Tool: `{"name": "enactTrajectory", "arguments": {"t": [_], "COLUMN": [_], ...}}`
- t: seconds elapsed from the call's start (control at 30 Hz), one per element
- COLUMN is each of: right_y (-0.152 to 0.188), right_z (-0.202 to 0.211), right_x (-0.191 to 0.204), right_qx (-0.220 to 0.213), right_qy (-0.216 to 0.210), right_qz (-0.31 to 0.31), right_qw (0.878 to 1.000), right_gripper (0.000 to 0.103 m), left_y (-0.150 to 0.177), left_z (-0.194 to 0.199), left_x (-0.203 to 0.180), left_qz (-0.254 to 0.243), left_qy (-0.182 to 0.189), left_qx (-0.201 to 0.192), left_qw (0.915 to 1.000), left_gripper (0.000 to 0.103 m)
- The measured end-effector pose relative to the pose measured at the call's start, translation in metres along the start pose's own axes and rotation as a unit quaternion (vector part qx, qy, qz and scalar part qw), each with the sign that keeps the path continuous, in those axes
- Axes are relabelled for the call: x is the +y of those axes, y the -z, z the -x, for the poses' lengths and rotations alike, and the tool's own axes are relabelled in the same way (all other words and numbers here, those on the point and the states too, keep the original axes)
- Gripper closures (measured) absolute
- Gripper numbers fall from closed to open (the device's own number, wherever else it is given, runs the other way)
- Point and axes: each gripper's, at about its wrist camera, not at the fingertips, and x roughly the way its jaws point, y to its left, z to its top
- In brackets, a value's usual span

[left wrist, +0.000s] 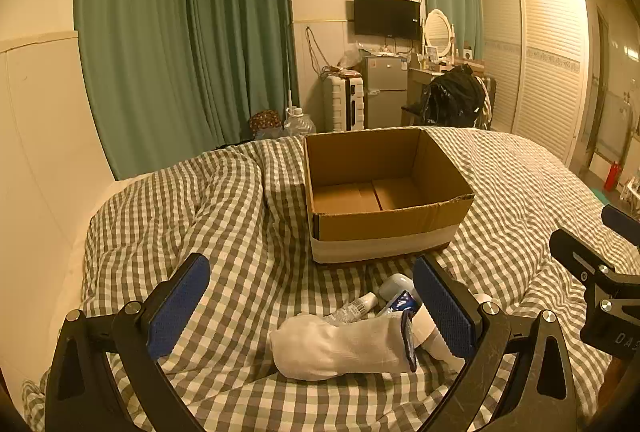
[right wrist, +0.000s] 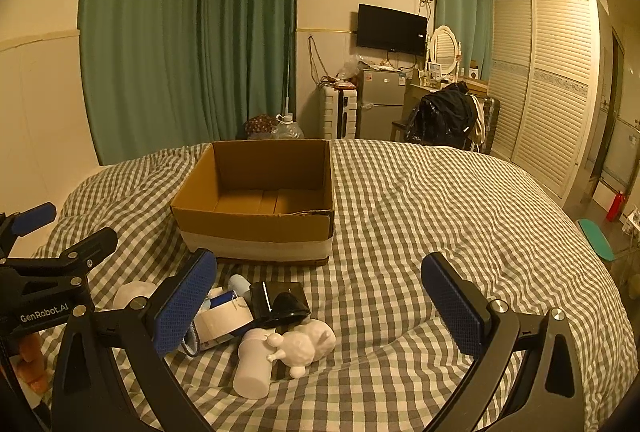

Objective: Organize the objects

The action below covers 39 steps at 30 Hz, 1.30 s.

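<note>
An open, empty cardboard box [left wrist: 384,191] sits on the checked bed; it also shows in the right wrist view [right wrist: 260,199]. A pile of small objects lies in front of it: a white sock [left wrist: 340,348], a small tube [left wrist: 354,310], a white bottle [right wrist: 254,364], a white sheep figure [right wrist: 304,346], a black pouch [right wrist: 280,302] and a tape roll [right wrist: 224,318]. My left gripper [left wrist: 312,308] is open and empty, above the sock. My right gripper [right wrist: 320,304] is open and empty, just right of the pile.
The green-checked duvet [right wrist: 440,216] covers the bed, rumpled at the left [left wrist: 192,199]. Green curtains, a wall TV, a small fridge [left wrist: 384,91], a chair with dark clothes and a louvred wardrobe [right wrist: 552,87] stand beyond the bed. The right gripper's body shows in the left view [left wrist: 600,280].
</note>
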Motion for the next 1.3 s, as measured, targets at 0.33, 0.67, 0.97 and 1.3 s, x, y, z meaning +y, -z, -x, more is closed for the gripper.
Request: {"name": "enactTrajectory", "arguments": {"t": [0.33, 0.67, 0.97, 1.3], "right_y": [-0.0005, 0.0004, 0.0019, 0.0034], "right_z": [-0.0002, -0.0006, -0.0010, -0.0014], "right_x": [-0.0001, 0.0008, 0.0020, 0.0026], "right_qx": [0.001, 0.003, 0.005, 0.006], "right_qy": [-0.001, -0.004, -0.004, -0.004], "right_qz": [-0.001, -0.001, 0.001, 0.004], "right_qw": [1.000, 1.000, 1.000, 1.000], "right_gripper": [0.000, 0.000, 0.000, 0.000], "left_y": [0.0007, 0.0028, 0.0052, 0.0092], "left_z": [-0.0009, -0.0006, -0.0014, -0.0063], "left_x": [-0.0021, -0.0025, -0.0012, -0.0013], "left_qz": [0.002, 0.014, 0.016, 0.015], "left_qy": [-0.009, -0.033, -0.032, -0.032], "left_qx": [0.003, 0.006, 0.009, 0.017], "left_qw": [1.0000, 0.9993, 0.9993, 0.9992], "left_gripper": [0.000, 0.000, 0.000, 0.000]}}
